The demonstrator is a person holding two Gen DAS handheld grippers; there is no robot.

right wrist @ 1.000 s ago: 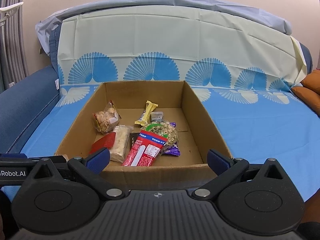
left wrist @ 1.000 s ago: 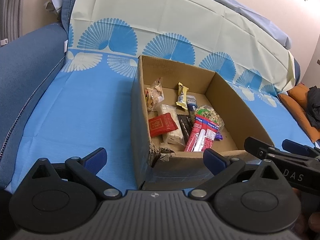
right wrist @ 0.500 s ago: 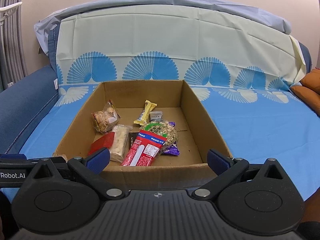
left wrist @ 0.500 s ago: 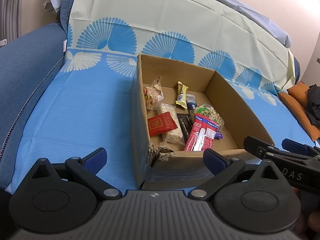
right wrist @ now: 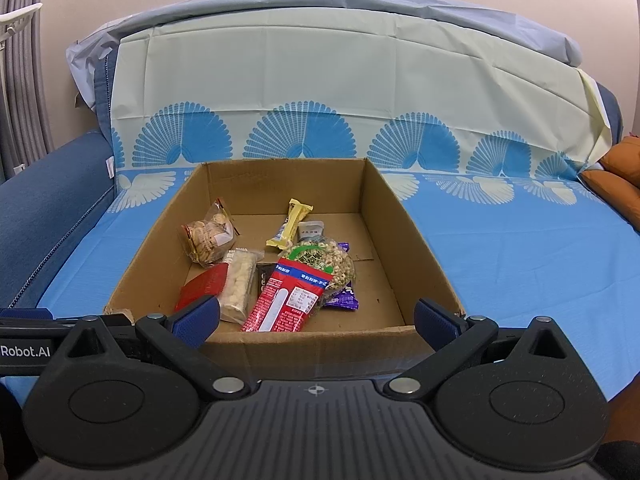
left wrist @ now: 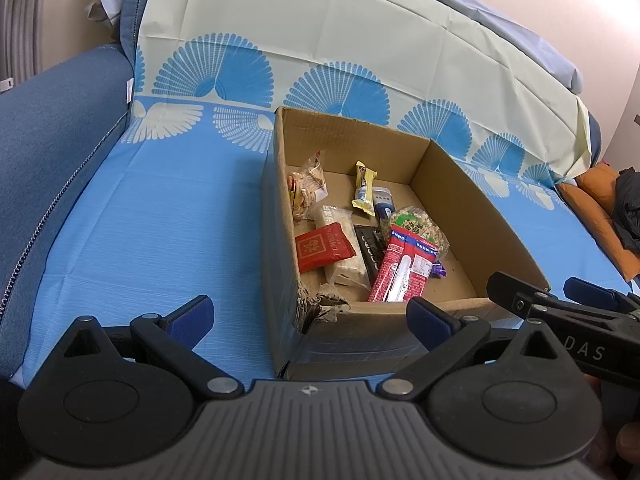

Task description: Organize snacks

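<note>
An open cardboard box (right wrist: pixel 412 236) (left wrist: pixel 472 196) sits on a blue-covered sofa seat. Inside lie several snacks: a long red packet (right wrist: pixel 286 300) (left wrist: pixel 402 270), a bag of round cereal (right wrist: pixel 324 260), a yellow bar (right wrist: pixel 290 224) (left wrist: pixel 364 190), a clear bag of biscuits (right wrist: pixel 208 236) (left wrist: pixel 306 188), a flat red pouch (left wrist: pixel 322 248) and a white rice bar (right wrist: pixel 240 282). My left gripper (left wrist: pixel 310 316) hovers open in front of the box's torn near-left corner. My right gripper (right wrist: pixel 318 314) hovers open before the box's near wall. Both hold nothing.
A patterned blue and cream cloth (right wrist: pixel 320 80) covers the sofa seat and back. A dark blue armrest (left wrist: pixel 44 128) rises on the left. An orange cushion (left wrist: pixel 596 216) lies at the right. The right gripper's body (left wrist: pixel 560 312) shows at the left view's right edge.
Both grippers have drifted slightly; the box sits a little lower in the left wrist view. Nothing was grasped or moved.
</note>
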